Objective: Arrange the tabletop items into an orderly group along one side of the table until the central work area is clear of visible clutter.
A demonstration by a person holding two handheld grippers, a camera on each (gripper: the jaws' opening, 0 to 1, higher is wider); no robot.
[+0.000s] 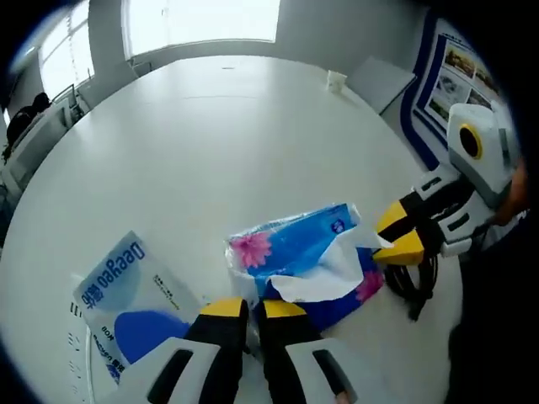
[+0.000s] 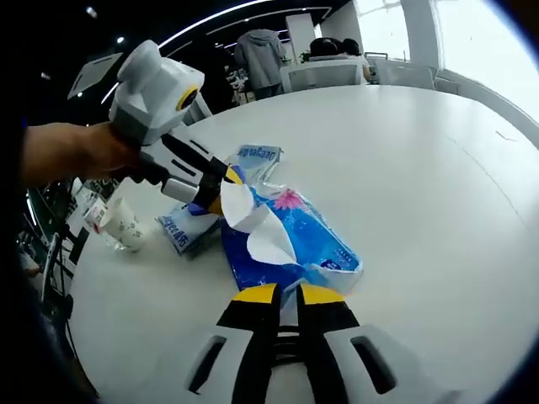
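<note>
- Two soft packs lie on the white desk (image 1: 210,135): a blue tissue pack (image 1: 307,252) with pink flowers, and a paler blue-and-white pack (image 1: 126,299) with printed lettering just beside it.
- One white paper cup (image 2: 125,225) stands near the desk's edge in the right gripper view, beyond the paler pack (image 2: 202,220); another small white cup (image 1: 337,81) stands at the far edge in the left gripper view.
- The tissue pack (image 2: 290,244) is crumpled and glossy, its plastic wrinkled; a white tissue (image 2: 257,225) sticks out of its top opening, folded to a point.
- The tissue pack sits between the two grippers, away from the desk's edges.
- The left gripper (image 1: 244,310), yellow-tipped with black and white fingers, has its jaws almost together at the pack's near end; a thin edge of wrapper seems pinched between them, but I cannot tell for sure.
- In the right gripper view the left gripper (image 2: 221,192), held by a hand (image 2: 72,153), meets the pack at its tissue end.
- The right gripper (image 2: 286,295) has its jaws close together with a narrow gap at the pack's other end; whether they clamp the wrapper I cannot tell.
</note>
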